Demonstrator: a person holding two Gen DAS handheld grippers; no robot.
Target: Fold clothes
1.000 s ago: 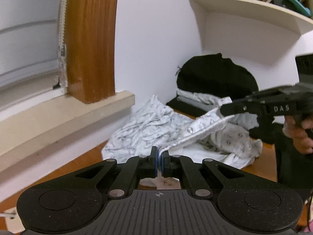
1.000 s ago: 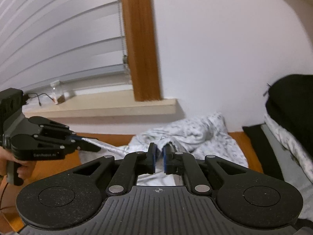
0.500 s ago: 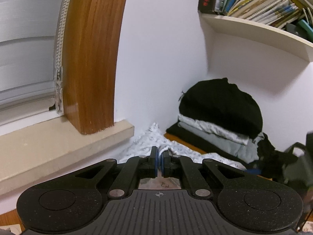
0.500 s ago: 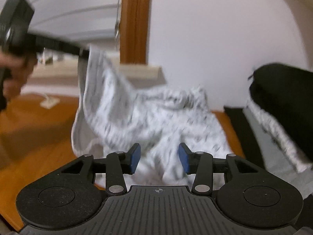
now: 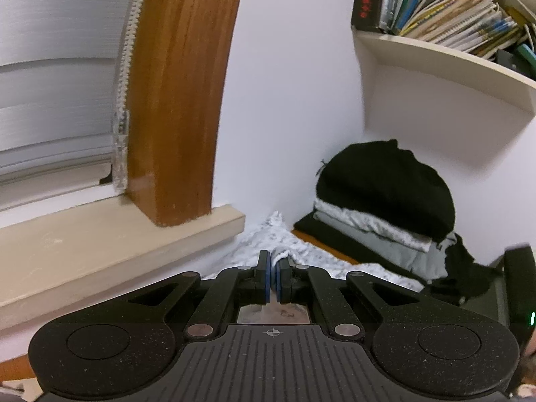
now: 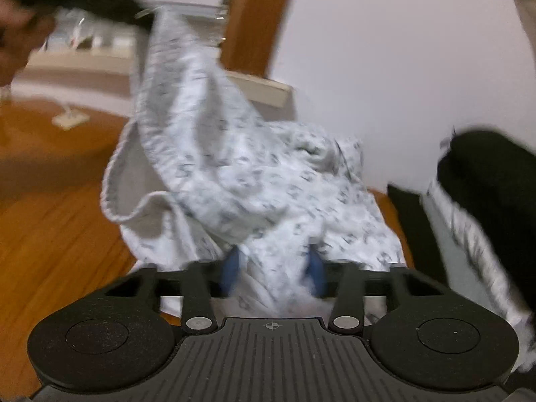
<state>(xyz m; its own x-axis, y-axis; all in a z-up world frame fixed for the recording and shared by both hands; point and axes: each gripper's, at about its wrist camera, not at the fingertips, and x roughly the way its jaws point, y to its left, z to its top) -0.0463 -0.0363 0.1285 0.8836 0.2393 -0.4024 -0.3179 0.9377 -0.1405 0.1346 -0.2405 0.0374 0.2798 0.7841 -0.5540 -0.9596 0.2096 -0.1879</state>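
A white garment with a grey print (image 6: 217, 167) hangs from my left gripper (image 6: 140, 16), raised at the upper left of the right wrist view, and drapes down onto the wooden table (image 6: 50, 217). In the left wrist view my left gripper (image 5: 273, 274) is shut on a fold of this garment (image 5: 301, 251). My right gripper (image 6: 273, 268) is low at the garment's bottom edge. Its blue pads (image 6: 231, 264) stand apart with fabric between them, and the jaws are closing. The picture is blurred by motion.
A pile of black and grey folded clothes (image 5: 385, 194) lies against the wall at the right (image 6: 485, 184). A beige window sill (image 5: 100, 234) and wooden frame (image 5: 174, 100) stand at the left, a shelf of books (image 5: 435, 43) above. A small white object (image 6: 70, 119) lies on the table.
My left gripper has lifted the garment up. My right gripper let go, opened wide and dropped down to the garment's lower part, where cloth now lies between its pads.
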